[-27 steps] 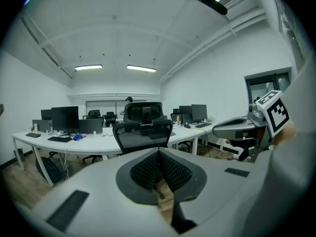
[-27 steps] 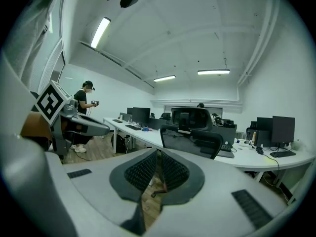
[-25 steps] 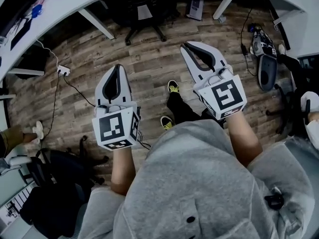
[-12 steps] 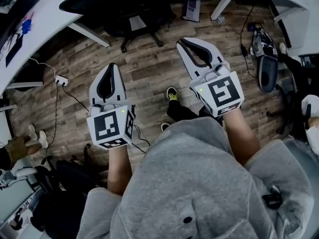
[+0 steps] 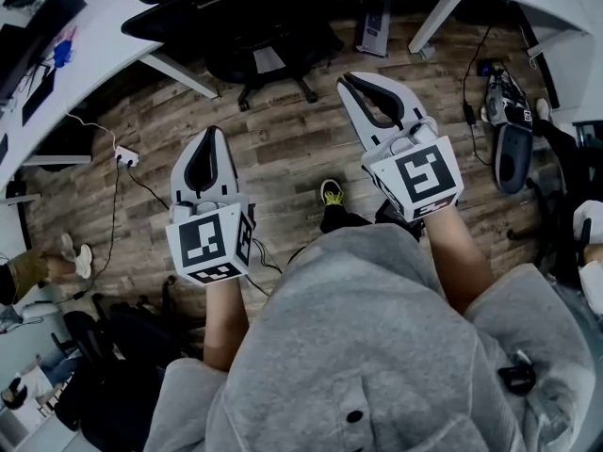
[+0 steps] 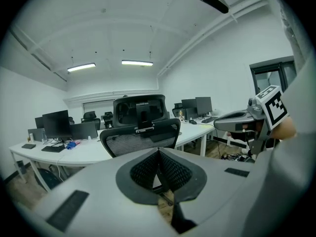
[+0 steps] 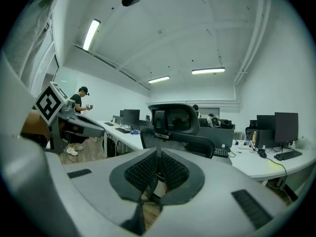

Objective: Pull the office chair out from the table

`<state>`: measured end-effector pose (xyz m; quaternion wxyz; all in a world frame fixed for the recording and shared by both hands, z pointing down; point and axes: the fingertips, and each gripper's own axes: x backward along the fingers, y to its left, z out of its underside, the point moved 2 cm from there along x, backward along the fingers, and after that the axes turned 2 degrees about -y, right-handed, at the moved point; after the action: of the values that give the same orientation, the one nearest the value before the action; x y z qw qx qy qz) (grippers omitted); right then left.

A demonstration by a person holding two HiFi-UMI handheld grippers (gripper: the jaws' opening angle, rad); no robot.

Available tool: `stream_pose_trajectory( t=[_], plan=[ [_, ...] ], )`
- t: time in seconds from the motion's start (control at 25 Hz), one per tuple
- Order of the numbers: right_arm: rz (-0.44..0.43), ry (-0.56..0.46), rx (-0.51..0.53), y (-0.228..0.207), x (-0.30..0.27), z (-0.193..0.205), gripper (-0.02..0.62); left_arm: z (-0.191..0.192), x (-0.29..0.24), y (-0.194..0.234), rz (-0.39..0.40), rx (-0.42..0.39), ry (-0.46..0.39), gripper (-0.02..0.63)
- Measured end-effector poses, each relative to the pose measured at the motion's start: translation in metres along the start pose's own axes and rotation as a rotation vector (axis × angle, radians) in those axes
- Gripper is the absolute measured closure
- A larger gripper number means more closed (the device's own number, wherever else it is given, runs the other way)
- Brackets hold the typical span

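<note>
Office chair (image 5: 254,26), tucked at the far worktop (image 5: 113,17), lies straight ahead of my left hand-held gripper (image 5: 215,132) and right hand-held gripper (image 5: 347,81), both fully closed on nothing, the right, I judge, slightly nearer.

Black mesh-back office chair (image 5: 236,26) with headrest, upright on its star base, back facing the camera, pushed in against the curved white table (image 5: 94,45).

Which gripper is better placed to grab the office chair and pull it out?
Right, marginally. The right gripper reaches further toward the office chair than the left gripper. Both point at its backrest, with jaws shut and empty.
</note>
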<state>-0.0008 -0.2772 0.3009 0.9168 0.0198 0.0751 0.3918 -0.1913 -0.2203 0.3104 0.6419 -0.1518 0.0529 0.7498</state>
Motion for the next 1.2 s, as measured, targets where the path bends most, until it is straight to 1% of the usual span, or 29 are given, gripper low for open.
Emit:
stream_pose_trajectory(
  t=[0.2,0.36,0.52,0.96,1.2],
  plan=[
    [-0.013,-0.019,0.0,-0.008,-0.004,-0.003,0.552,-0.009,-0.003,-0.001,-0.017,-0.021,-0.006,0.592],
    [-0.022,-0.05,0.011,-0.013,-0.007,-0.013,0.552,-0.02,-0.006,0.002,-0.038,-0.033,-0.027,0.592],
    [-0.016,-0.063,0.019,-0.018,-0.007,-0.015,0.551,-0.024,-0.009,0.003,-0.046,-0.034,-0.042,0.592],
    [-0.021,-0.057,0.038,-0.018,-0.023,-0.017,0.552,-0.028,-0.02,0.014,-0.048,-0.018,-0.065,0.592],
    [0.0,-0.041,0.046,-0.026,-0.038,-0.014,0.552,-0.027,-0.039,0.026,-0.031,-0.015,-0.066,0.592]
  ],
)
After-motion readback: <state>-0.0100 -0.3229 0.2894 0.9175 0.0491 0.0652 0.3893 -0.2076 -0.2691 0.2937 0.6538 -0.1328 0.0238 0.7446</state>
